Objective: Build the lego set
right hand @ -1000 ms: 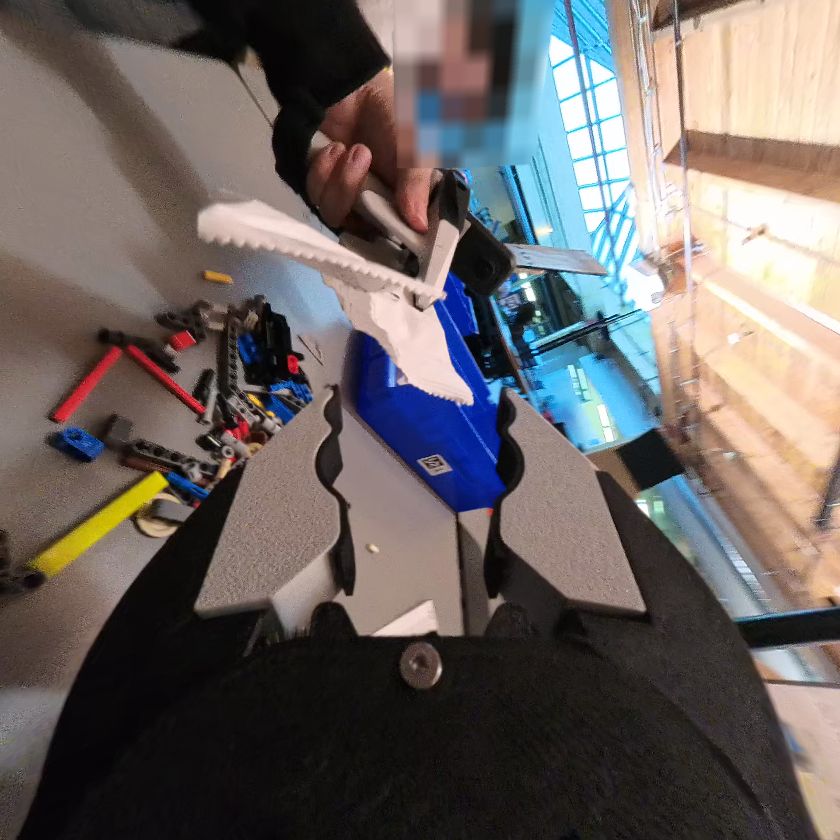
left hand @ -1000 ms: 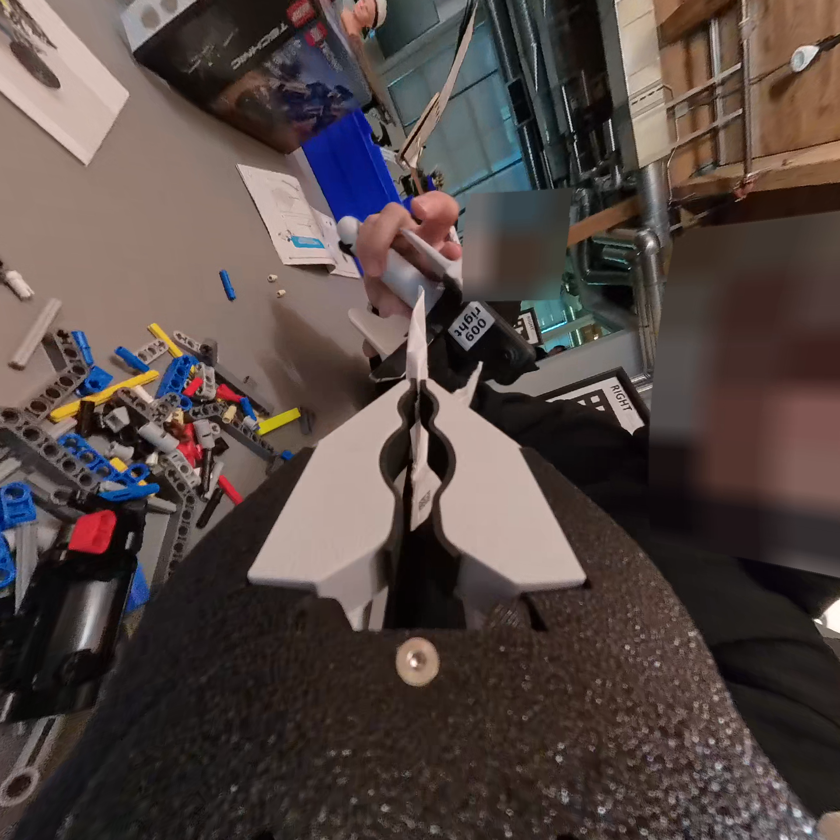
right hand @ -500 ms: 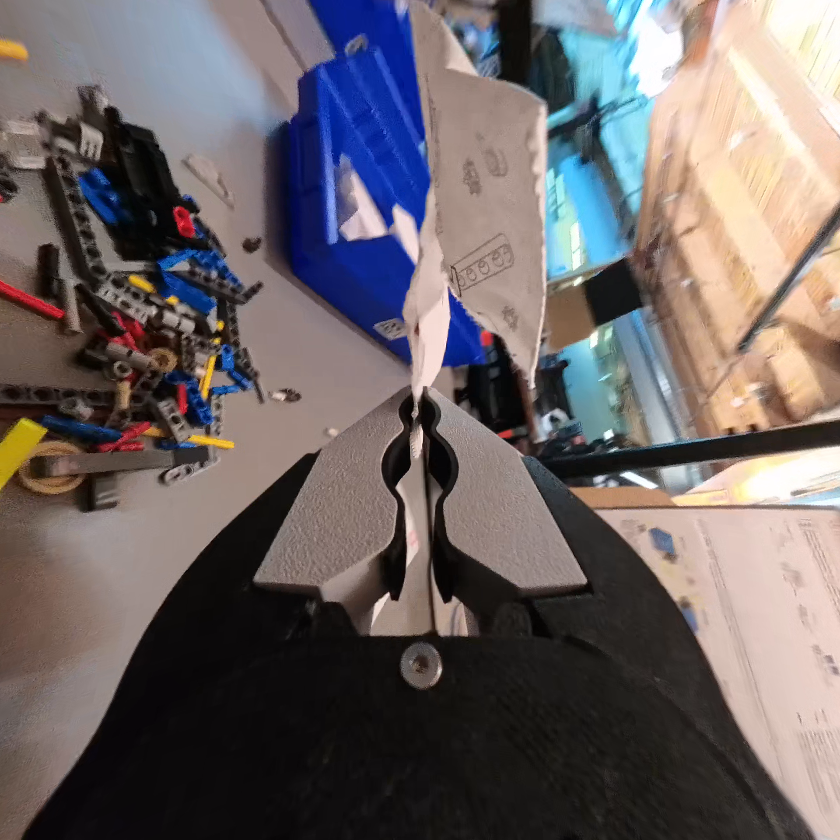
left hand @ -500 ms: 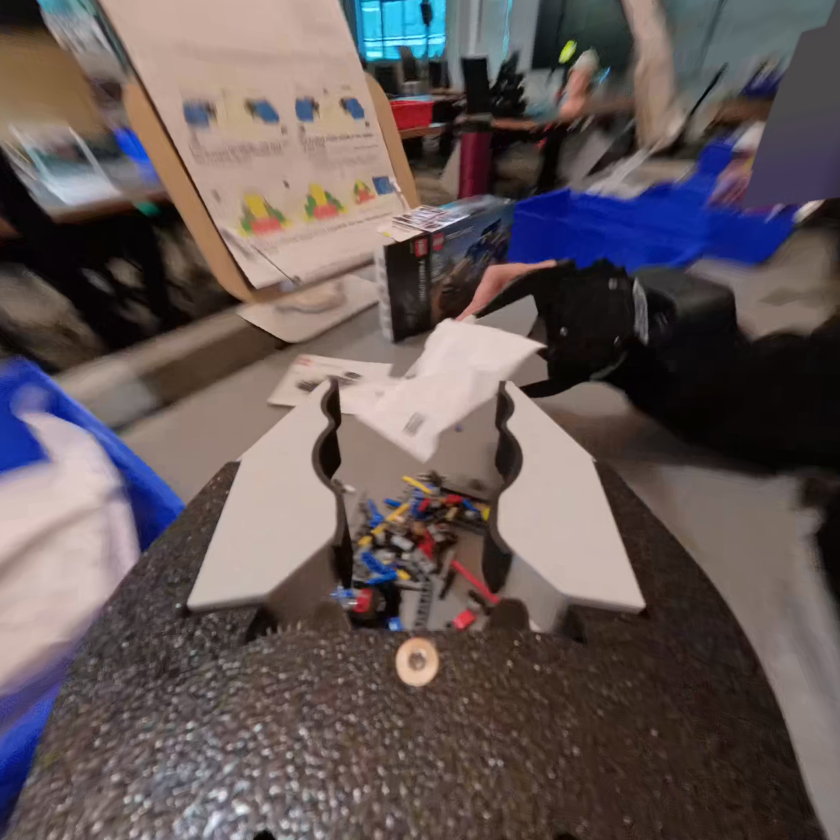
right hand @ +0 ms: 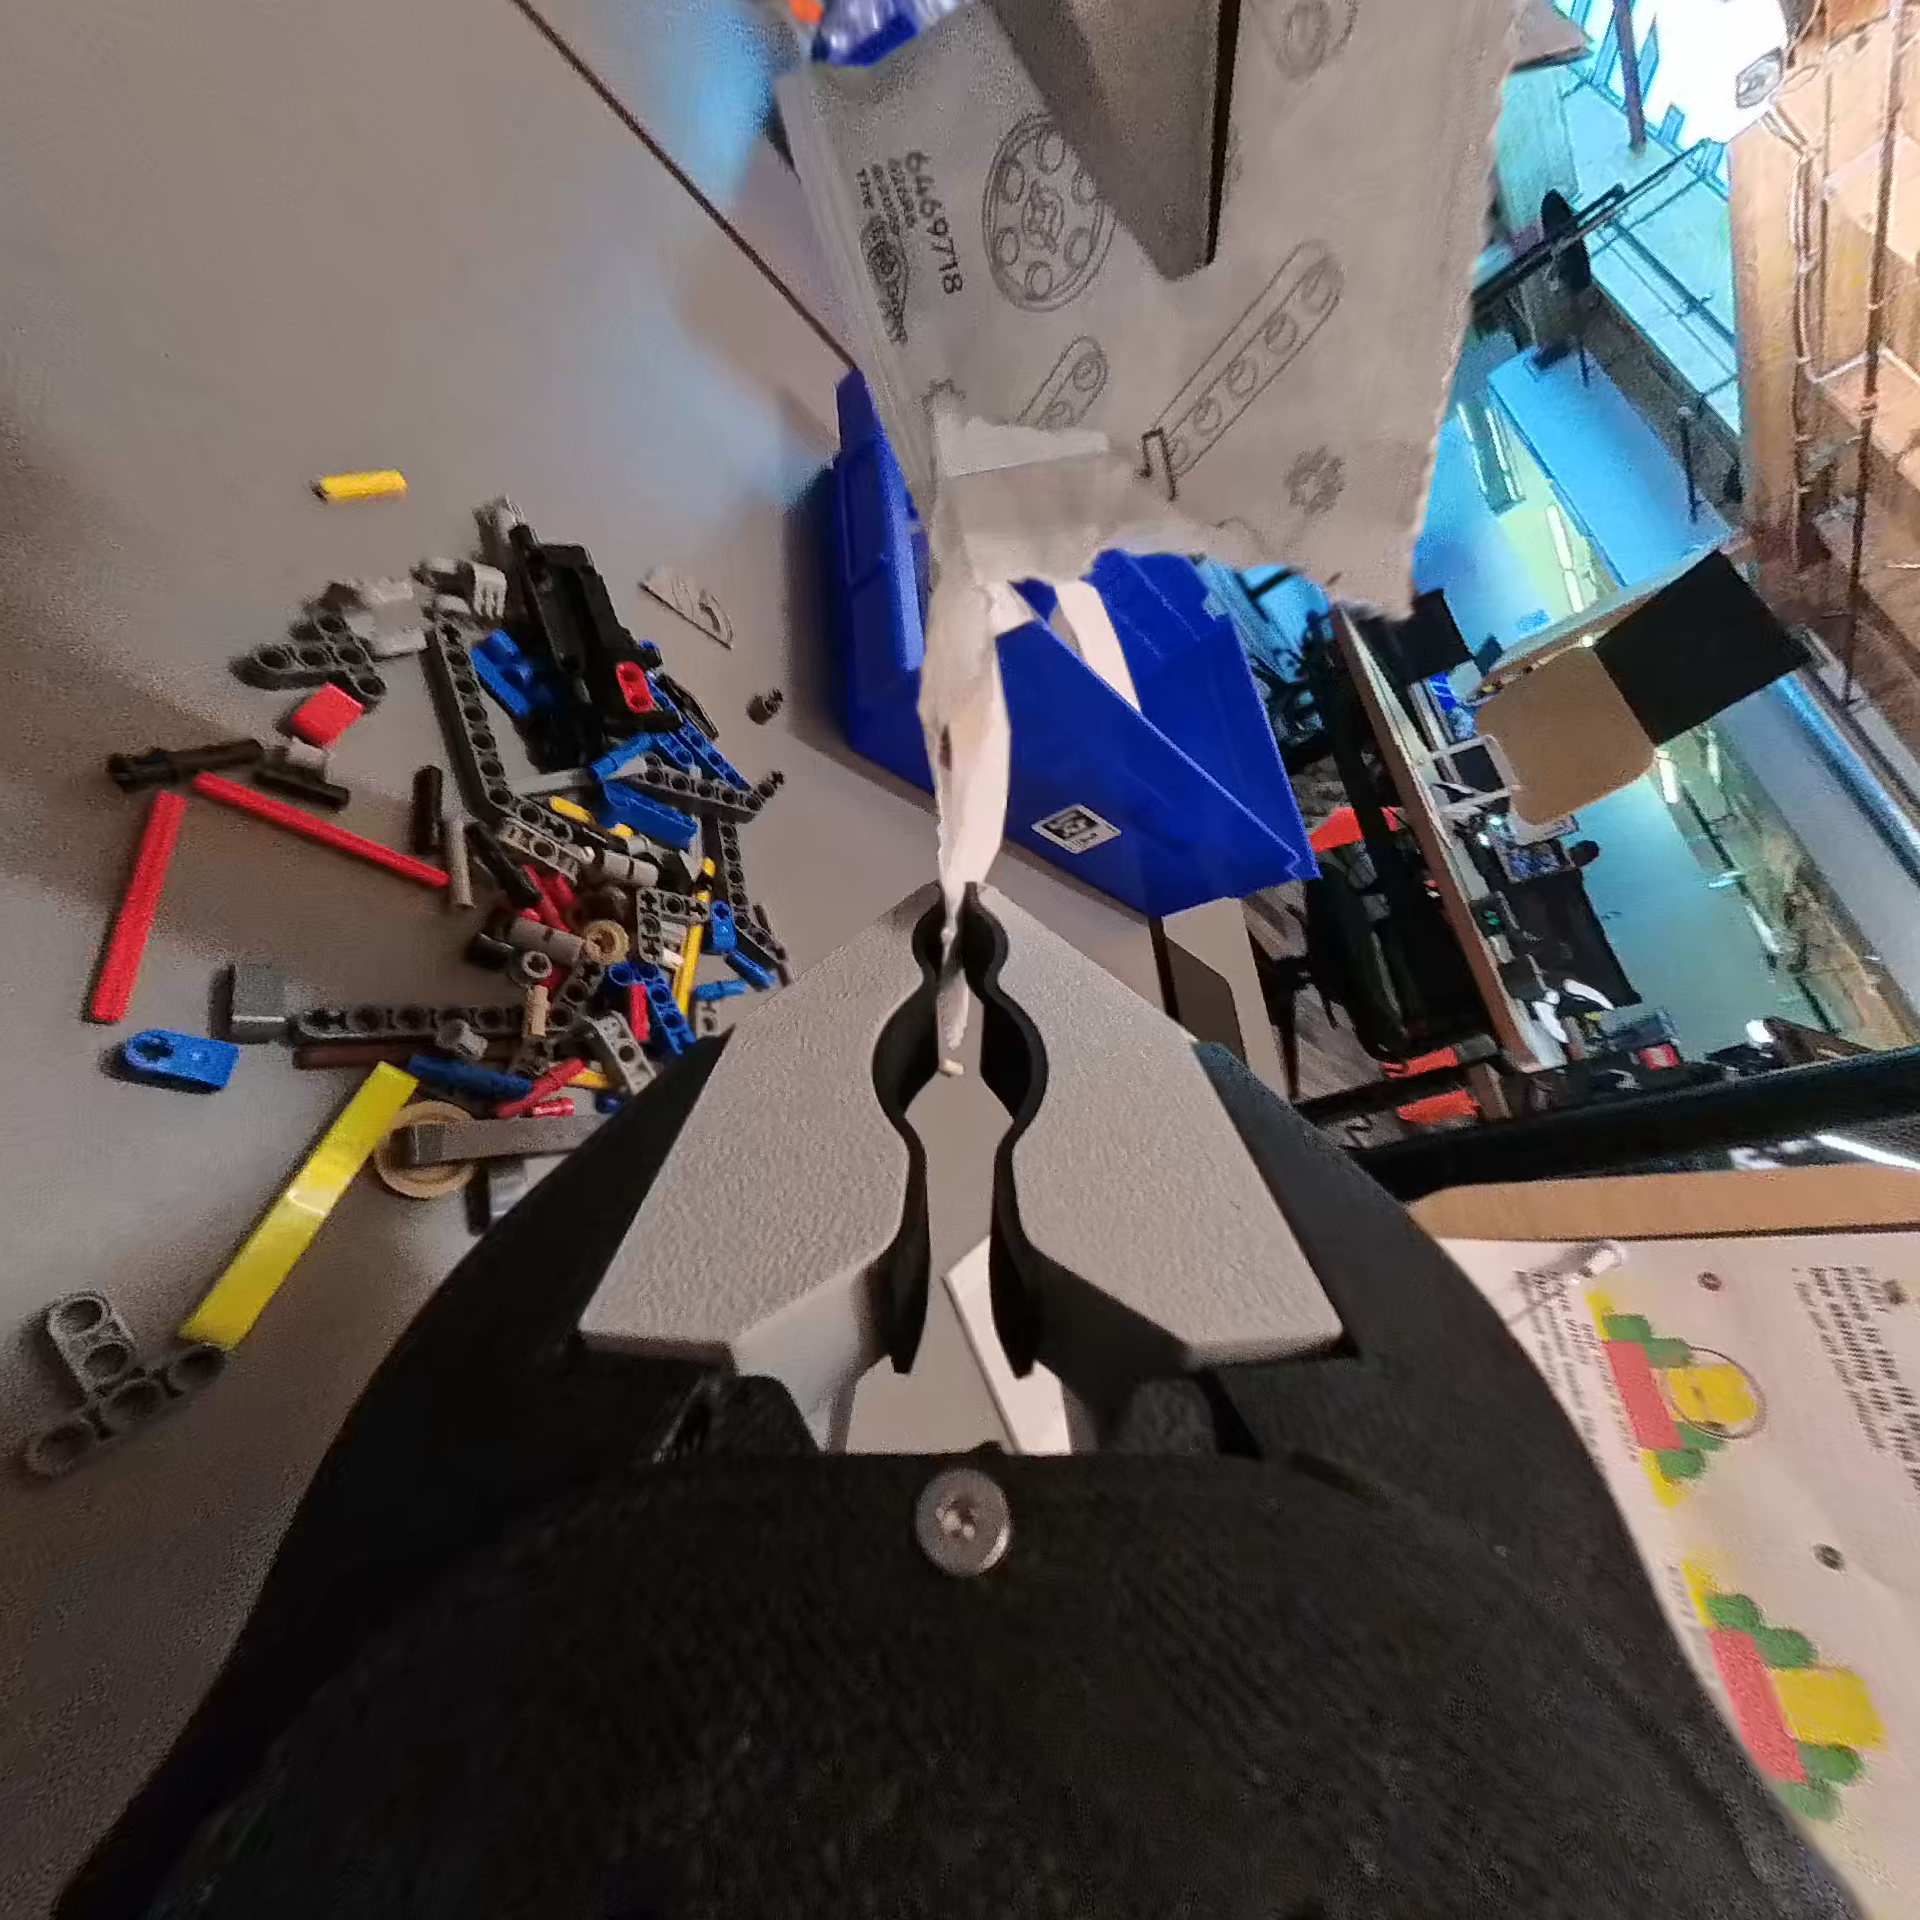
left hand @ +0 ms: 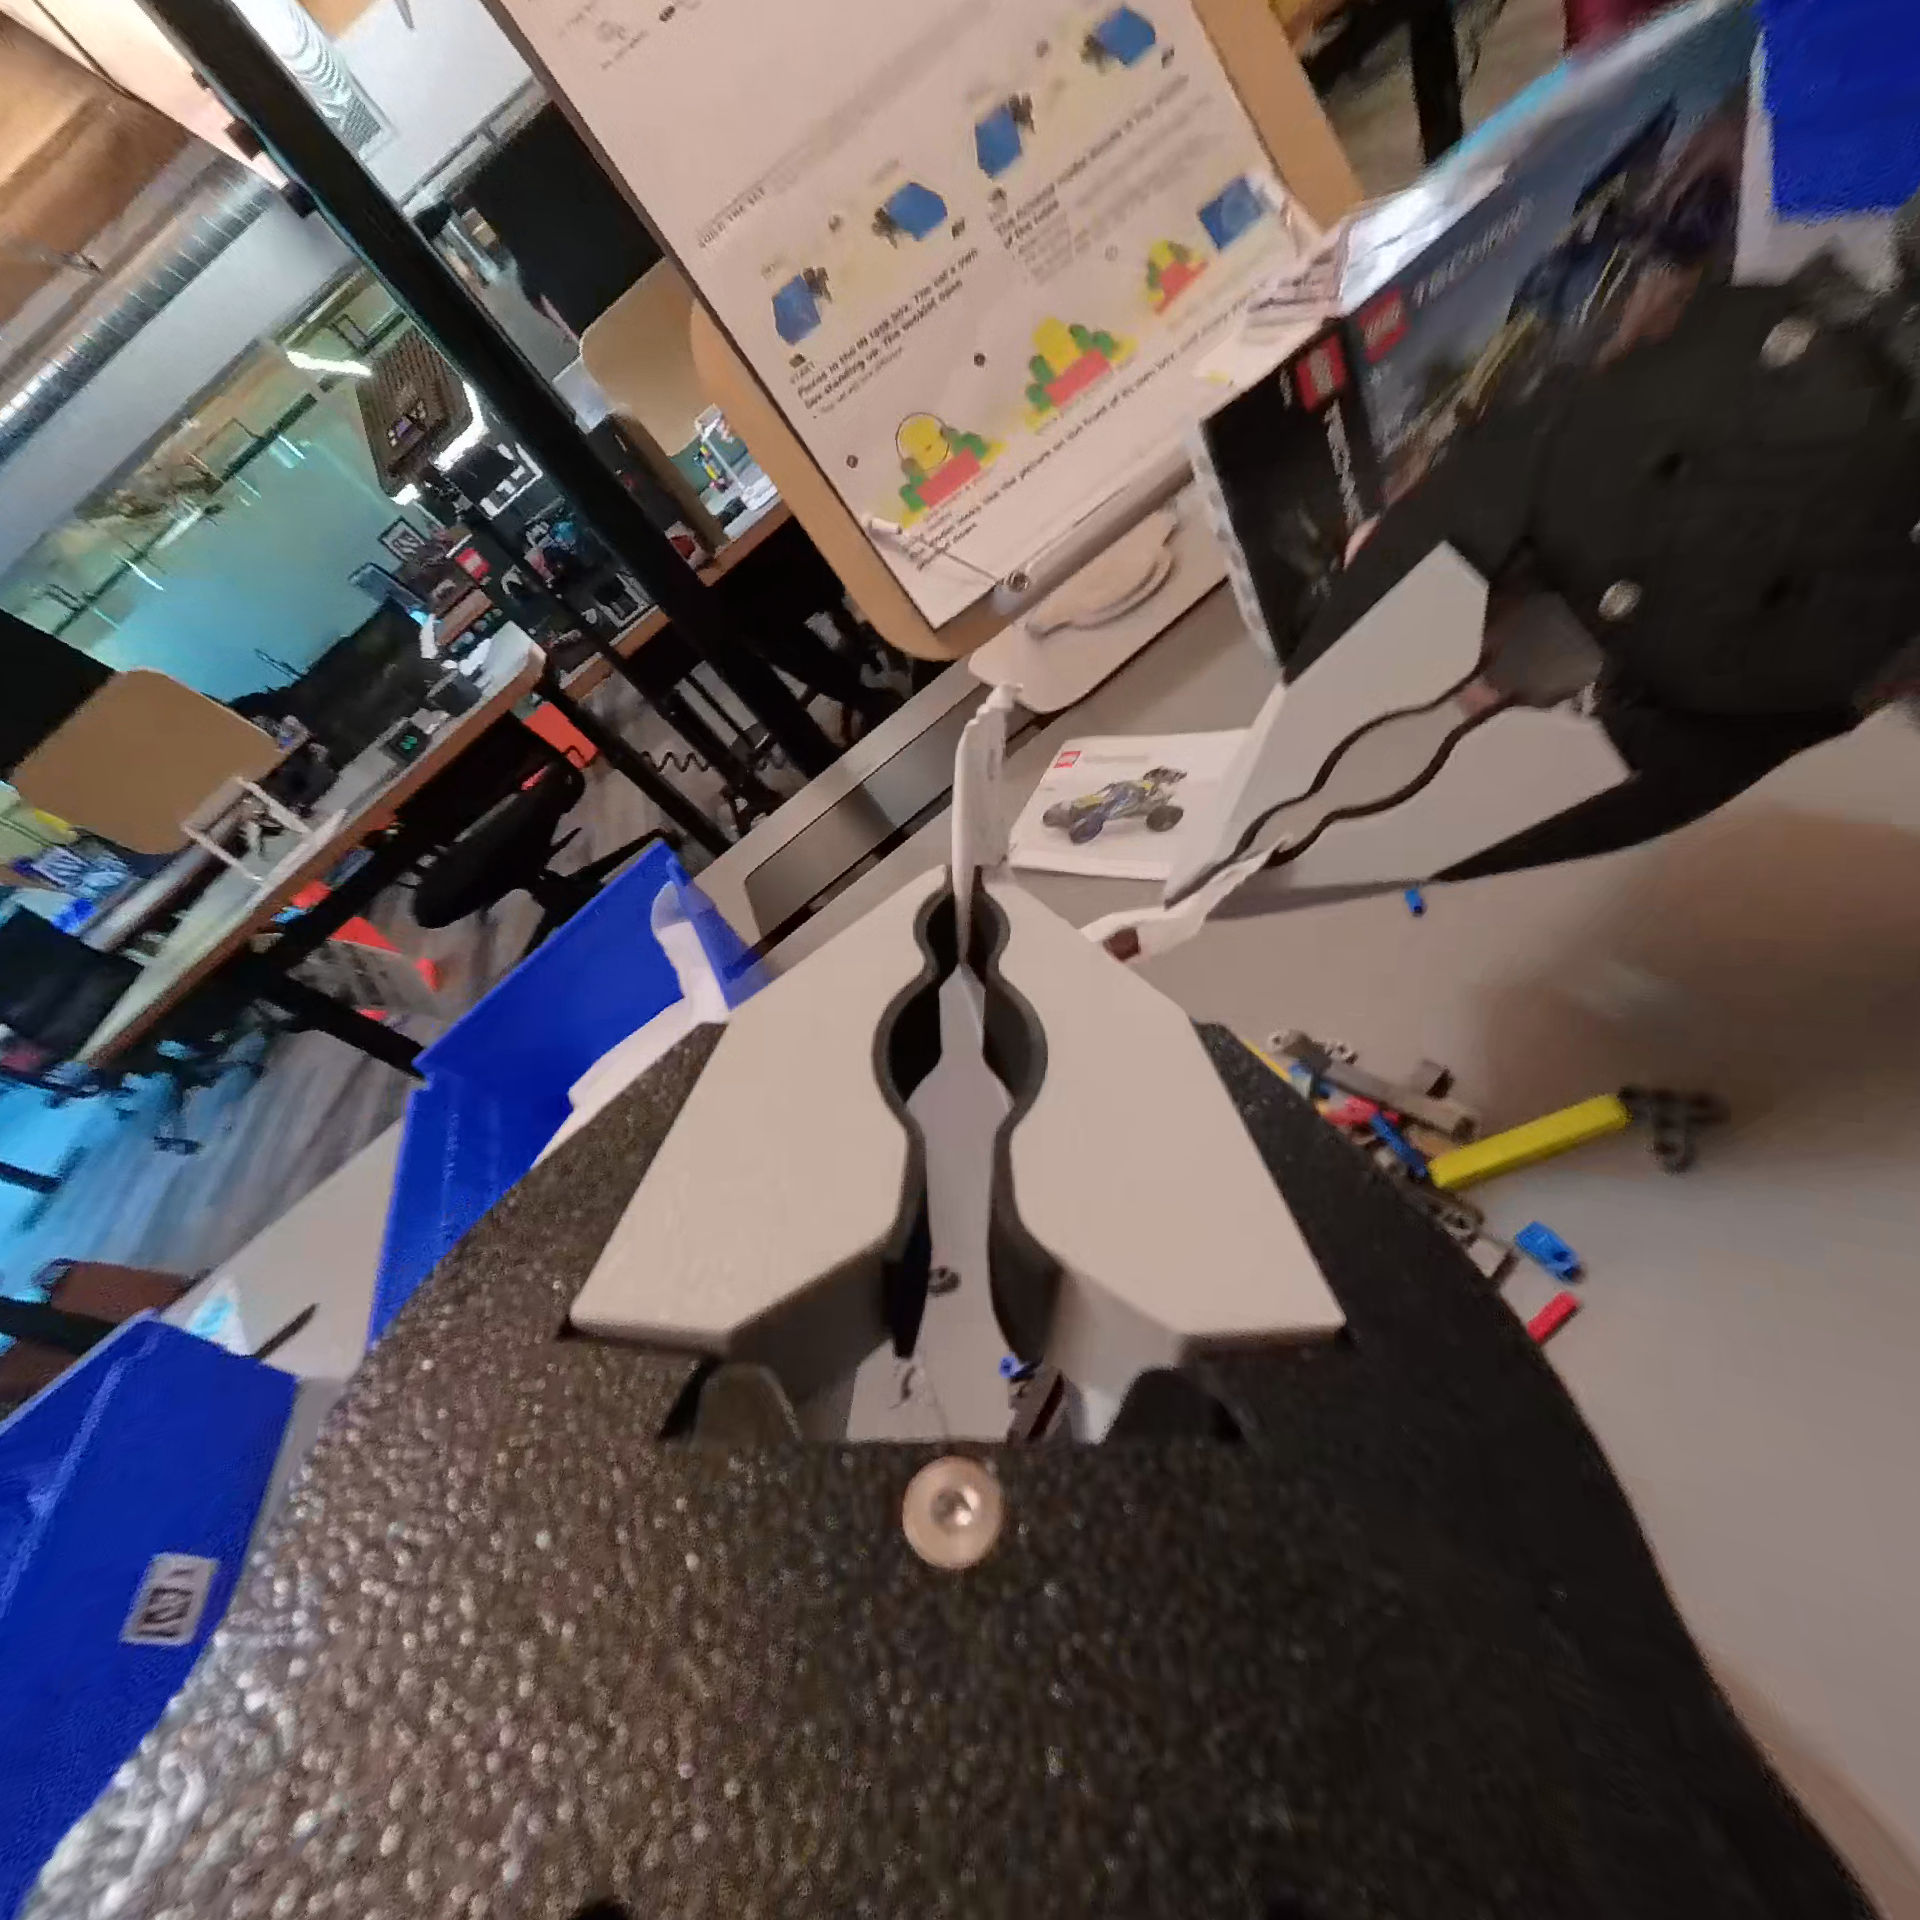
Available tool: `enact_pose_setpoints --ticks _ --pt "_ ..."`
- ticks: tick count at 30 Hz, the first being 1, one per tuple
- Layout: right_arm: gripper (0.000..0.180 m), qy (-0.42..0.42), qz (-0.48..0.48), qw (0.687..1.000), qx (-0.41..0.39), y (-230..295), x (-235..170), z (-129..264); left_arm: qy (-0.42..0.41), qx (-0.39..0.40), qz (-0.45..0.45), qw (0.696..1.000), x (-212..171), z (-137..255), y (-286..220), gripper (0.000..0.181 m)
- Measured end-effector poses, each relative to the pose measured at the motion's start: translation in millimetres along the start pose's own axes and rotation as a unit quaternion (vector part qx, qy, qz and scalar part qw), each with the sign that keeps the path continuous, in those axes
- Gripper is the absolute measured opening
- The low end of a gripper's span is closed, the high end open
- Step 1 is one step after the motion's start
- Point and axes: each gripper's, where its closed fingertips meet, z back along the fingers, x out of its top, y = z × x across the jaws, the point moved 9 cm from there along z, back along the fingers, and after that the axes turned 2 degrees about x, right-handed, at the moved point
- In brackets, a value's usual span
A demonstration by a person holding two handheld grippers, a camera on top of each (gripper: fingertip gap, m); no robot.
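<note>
My left gripper [left hand: 968, 906] is shut on a thin white strip of the paper parts bag [left hand: 977, 769], seen edge-on. My right gripper [right hand: 954, 902] is shut on the same torn paper bag [right hand: 1143, 343], which spreads out above it with printed part outlines. A grey finger [right hand: 1132, 125] of the left gripper shows against the bag's far end. The right gripper also shows in the left wrist view [left hand: 1231, 883], shut on a white scrap. A pile of loose lego pieces [right hand: 582, 852] lies on the grey table [right hand: 312, 260] to the left.
A blue bin [right hand: 1091, 748] stands behind the pile, and blue bins [left hand: 520, 1060] also stand left of my left gripper. The lego box [left hand: 1455, 332], the instruction booklet [left hand: 1117, 800] and a propped poster board [left hand: 987, 260] are at the back. A yellow beam [right hand: 301, 1205] lies near. My hands' fingertips stand some 9 cm from each other.
The right gripper closed on the paper bag half a second ago and still holds it. The left gripper opened, then closed on the bag again. Both views have swung round.
</note>
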Motion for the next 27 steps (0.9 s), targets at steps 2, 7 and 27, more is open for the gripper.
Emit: enact_pose_setpoints --ticks 2,7,27 --pt "0.0 -0.022 -0.023 0.999 0.001 -1 0 1 -0.007 0.013 0.028 1.0 3 3 4 0.0" --pt "0.01 -0.052 -0.07 0.996 0.018 -6 -7 4 0.044 -0.025 0.078 0.996 3 -4 5 0.0" --pt "0.042 -0.077 -0.312 0.94 0.114 -22 -14 12 0.1 -0.001 -0.047 0.994 9 -22 -24 0.0"
